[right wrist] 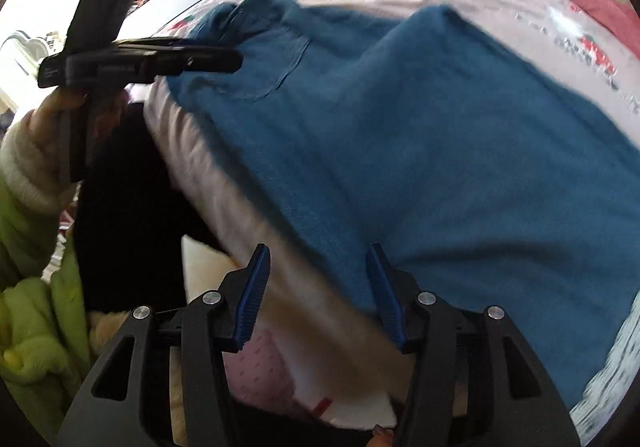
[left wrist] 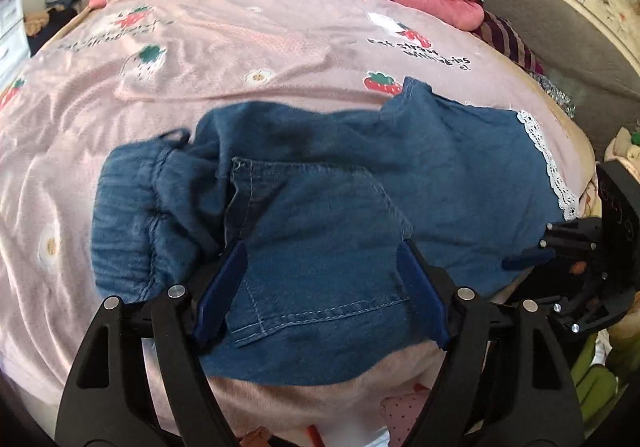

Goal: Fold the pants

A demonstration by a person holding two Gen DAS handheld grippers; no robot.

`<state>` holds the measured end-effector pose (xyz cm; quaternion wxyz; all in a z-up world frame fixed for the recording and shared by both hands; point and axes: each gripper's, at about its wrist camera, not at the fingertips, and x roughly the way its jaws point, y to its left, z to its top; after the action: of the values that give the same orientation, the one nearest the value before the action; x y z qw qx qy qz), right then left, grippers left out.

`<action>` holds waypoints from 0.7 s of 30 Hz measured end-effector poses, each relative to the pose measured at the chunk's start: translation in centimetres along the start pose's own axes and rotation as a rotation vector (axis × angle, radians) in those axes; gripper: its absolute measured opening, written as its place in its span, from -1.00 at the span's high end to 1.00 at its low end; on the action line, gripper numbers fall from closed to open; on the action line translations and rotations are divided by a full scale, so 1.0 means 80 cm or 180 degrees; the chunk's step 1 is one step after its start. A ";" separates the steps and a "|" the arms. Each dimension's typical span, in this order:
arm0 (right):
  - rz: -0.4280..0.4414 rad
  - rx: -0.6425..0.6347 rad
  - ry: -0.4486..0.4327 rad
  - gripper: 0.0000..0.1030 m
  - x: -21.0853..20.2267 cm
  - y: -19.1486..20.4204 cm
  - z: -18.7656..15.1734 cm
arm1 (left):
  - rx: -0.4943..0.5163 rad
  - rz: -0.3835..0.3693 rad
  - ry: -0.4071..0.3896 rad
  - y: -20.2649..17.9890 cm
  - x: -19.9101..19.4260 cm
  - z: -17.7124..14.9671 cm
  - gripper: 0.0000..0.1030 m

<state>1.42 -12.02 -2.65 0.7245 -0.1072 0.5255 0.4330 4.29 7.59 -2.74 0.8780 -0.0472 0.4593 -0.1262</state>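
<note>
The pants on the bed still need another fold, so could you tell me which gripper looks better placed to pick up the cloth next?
Probably the left gripper: its open fingers straddle the pocket of the pants. The right gripper hangs open at the bed's edge.

the right wrist view is smeared by motion: the blue denim pants (right wrist: pixel 440 151) lose their seams and edges there, and the printing on the pale pink strawberry-patterned bedsheet (right wrist: pixel 580 47) cannot be read. the pants' far leg end runs out of that picture's right edge. in the left wrist view the black right gripper (left wrist: pixel 528 259) is partly cut off by the right edge, so only one blue pad shows. the pants' near hem lies hidden behind the left gripper (left wrist: pixel 320 279) and its black arms. the person's hand in a cream cuff and green fleece sleeve (right wrist: pixel 52 127) is mostly covered by the handle it holds.
</note>
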 end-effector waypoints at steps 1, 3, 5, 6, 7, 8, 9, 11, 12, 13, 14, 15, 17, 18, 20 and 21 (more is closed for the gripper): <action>0.0010 -0.0014 0.0039 0.03 -0.001 0.002 -0.003 | 0.0007 -0.0006 -0.0005 -0.002 -0.003 -0.004 -0.36; 0.0071 -0.0037 0.0108 0.03 -0.009 0.005 -0.006 | 0.0104 0.0033 -0.0015 -0.009 -0.013 -0.015 -0.40; 0.0109 -0.0028 -0.0100 0.03 -0.030 0.005 0.006 | 0.0236 0.0035 0.0006 -0.020 -0.026 -0.025 -0.50; 0.0069 -0.0029 -0.0202 0.03 -0.040 0.001 0.011 | 0.0231 0.0036 -0.0007 -0.022 -0.031 -0.027 -0.50; 0.0014 -0.0019 -0.0336 0.03 -0.046 0.000 0.023 | 0.0221 0.0006 -0.0043 -0.023 -0.038 -0.026 -0.52; 0.0004 0.0022 -0.0485 0.03 -0.051 -0.003 0.036 | 0.0209 -0.0055 -0.0132 -0.026 -0.048 -0.021 -0.56; 0.0035 0.0044 -0.0524 0.03 -0.047 -0.004 0.047 | 0.0196 -0.0100 -0.0189 -0.028 -0.052 -0.017 -0.59; 0.0037 0.0029 -0.0493 0.03 -0.032 -0.005 0.060 | 0.0154 -0.0191 -0.0250 -0.032 -0.054 -0.006 -0.62; -0.0003 -0.0013 -0.0399 0.03 -0.015 -0.003 0.066 | 0.0160 -0.0184 -0.0253 -0.035 -0.050 0.000 -0.62; -0.0055 -0.0030 -0.0294 0.03 0.002 -0.002 0.068 | 0.0214 -0.0150 -0.0242 -0.038 -0.043 0.003 -0.63; -0.0058 -0.0038 -0.0214 0.02 0.015 0.000 0.068 | 0.0264 -0.0057 -0.0246 -0.037 -0.033 0.005 -0.64; -0.0068 -0.0042 -0.0192 -0.02 0.026 0.001 0.066 | 0.0257 0.0062 -0.0204 -0.033 -0.025 0.006 -0.64; 0.0036 -0.0091 -0.0206 -0.11 0.021 0.005 0.063 | 0.0138 0.0281 -0.0086 -0.012 -0.007 0.004 -0.63; 0.0127 -0.0084 -0.0190 -0.10 0.017 0.005 0.063 | 0.0033 0.0233 -0.0087 0.006 -0.002 0.000 -0.57; 0.0094 -0.0090 -0.0345 -0.09 -0.009 -0.005 0.072 | -0.0102 0.0065 -0.0128 0.021 -0.007 -0.005 -0.45; 0.0005 -0.0100 -0.0462 -0.09 -0.022 -0.014 0.080 | -0.0122 0.0031 -0.0141 0.021 -0.013 -0.004 -0.45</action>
<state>6.41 -9.64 1.23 0.7585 -0.0865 0.4648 0.4484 3.76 9.48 -2.39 0.8875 -0.0645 0.4423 -0.1120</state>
